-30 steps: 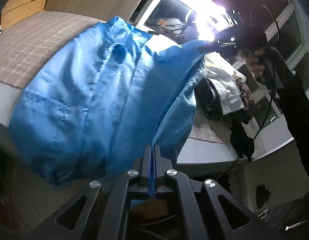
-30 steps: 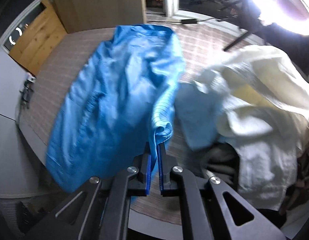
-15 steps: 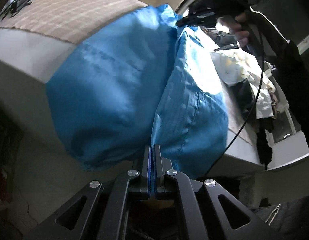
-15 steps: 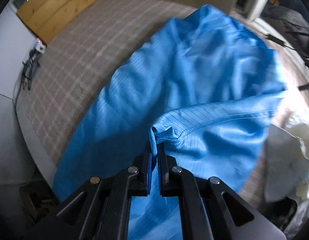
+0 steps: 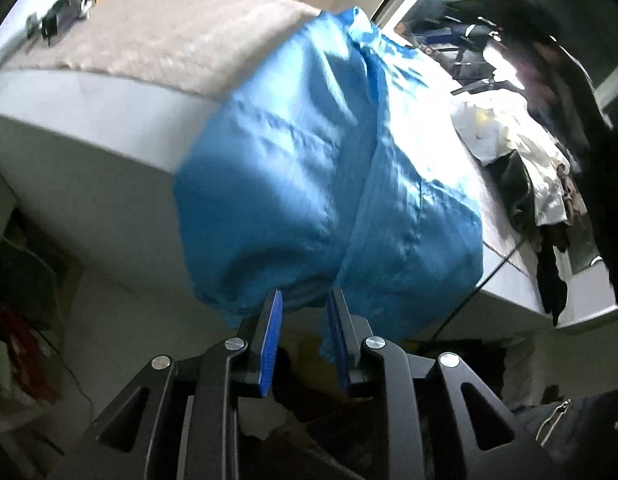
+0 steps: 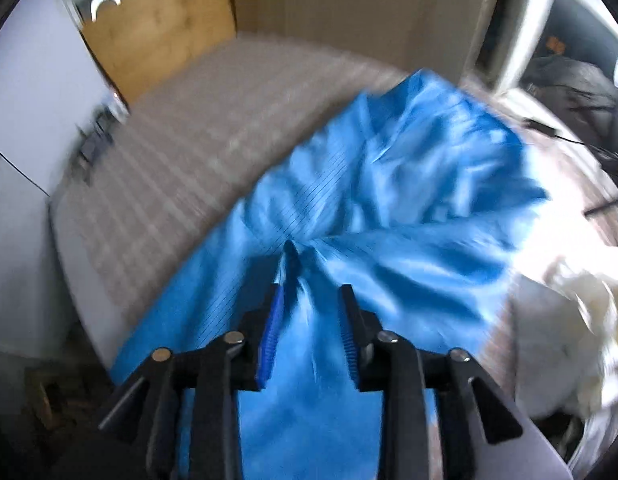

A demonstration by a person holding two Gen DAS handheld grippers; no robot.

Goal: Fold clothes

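Note:
A shiny blue garment [image 5: 321,184] lies folded lengthwise on the bed, its lower end hanging over the bed's near edge. My left gripper [image 5: 303,312] is open just below that hanging hem, with a bit of blue cloth by its right finger. In the right wrist view the blue garment [image 6: 389,216] is spread and creased under my right gripper [image 6: 309,304], which is open just above the cloth. That view is blurred by motion.
The bed has a beige checked cover [image 6: 197,136] and a grey side [image 5: 93,120]. A pile of white and dark clothes [image 5: 521,152] lies on the right; white clothes [image 6: 573,328] show there too. A wooden headboard [image 6: 157,32] stands behind.
Both grippers have opened and let go of the blue garment. The raised fold has dropped onto the bed, and the right gripper has moved.

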